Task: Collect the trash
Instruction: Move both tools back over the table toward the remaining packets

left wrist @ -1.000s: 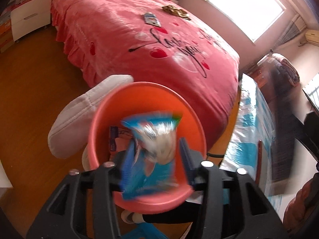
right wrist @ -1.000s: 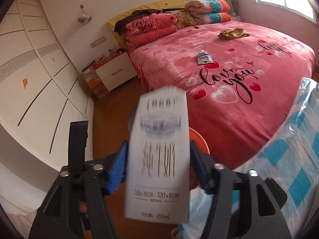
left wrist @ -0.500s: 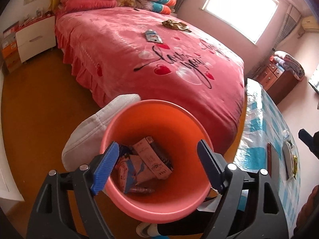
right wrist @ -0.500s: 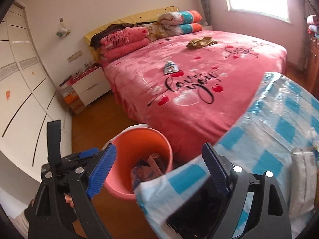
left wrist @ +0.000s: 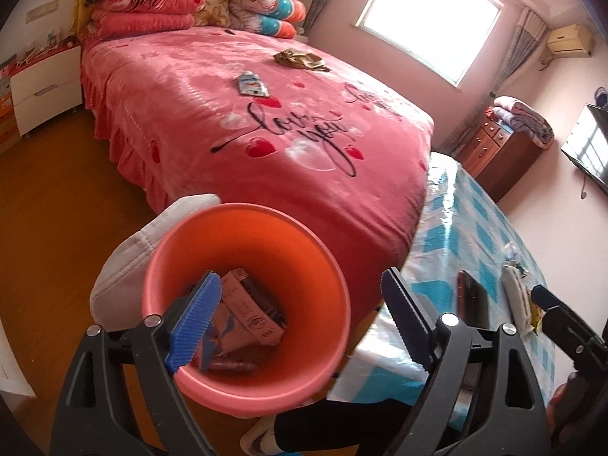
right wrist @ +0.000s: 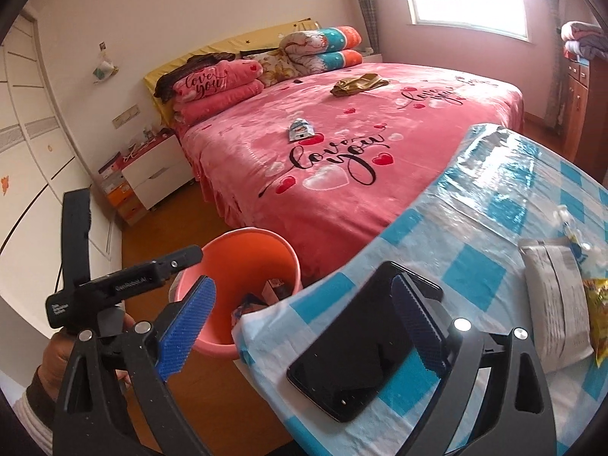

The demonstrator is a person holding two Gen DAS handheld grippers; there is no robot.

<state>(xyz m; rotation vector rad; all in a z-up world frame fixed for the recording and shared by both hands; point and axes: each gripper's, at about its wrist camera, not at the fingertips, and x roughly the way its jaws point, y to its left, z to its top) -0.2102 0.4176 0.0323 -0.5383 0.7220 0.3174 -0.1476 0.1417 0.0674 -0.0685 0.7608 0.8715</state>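
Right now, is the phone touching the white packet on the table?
Apart. The right wrist view shows checked tablecloth between the phone and the white packet.

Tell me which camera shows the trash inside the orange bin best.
The left wrist view: it looks down into the orange bin, showing cartons and wrappers at the bottom. The right wrist view sees the bin from the side, with only a glimpse of its contents behind the tablecloth edge.
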